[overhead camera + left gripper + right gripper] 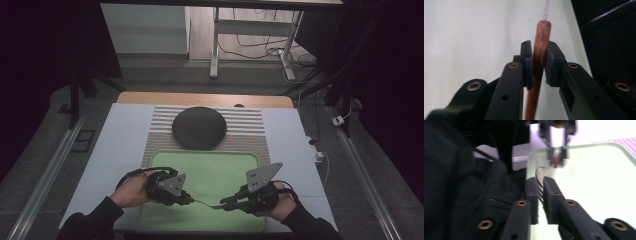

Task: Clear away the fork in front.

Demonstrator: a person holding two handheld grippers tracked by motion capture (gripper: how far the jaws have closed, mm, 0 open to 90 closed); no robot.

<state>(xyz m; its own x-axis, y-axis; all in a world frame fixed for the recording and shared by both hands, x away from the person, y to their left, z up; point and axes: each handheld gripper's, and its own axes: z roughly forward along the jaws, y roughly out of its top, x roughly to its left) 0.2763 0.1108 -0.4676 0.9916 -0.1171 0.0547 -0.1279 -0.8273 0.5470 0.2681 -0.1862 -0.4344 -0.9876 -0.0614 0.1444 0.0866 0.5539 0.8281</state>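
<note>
While both hands reach in from the bottom of the high view, a fork (206, 203) hangs between the two tongs, just above the green tray (210, 165). Left tongs (186, 199) are pinching the wooden handle (539, 62): in the left gripper view the reddish-brown handle sits upright btwn the two pads (529, 72), which press on it from both sides, w/ a thin metal shaft running on past its tip. Right tongs (226, 202) are pressed on the tine end; in the right gripper view the tines (539, 188) show in the narrow gap btwn the jaws, w/ the other tongs blurred farther off, over the tray's pale floor.

Tray lies at the near middle of the bench (120, 135), partly over a striped mat (250, 125). A dark round dome-shaped thing (199, 127) rests on the mat beyond the tray, well apart from the fork. Dark sleeves cover both forearms. Right gripper view is blurry, so fine detail of the fork head can't be told.
</note>
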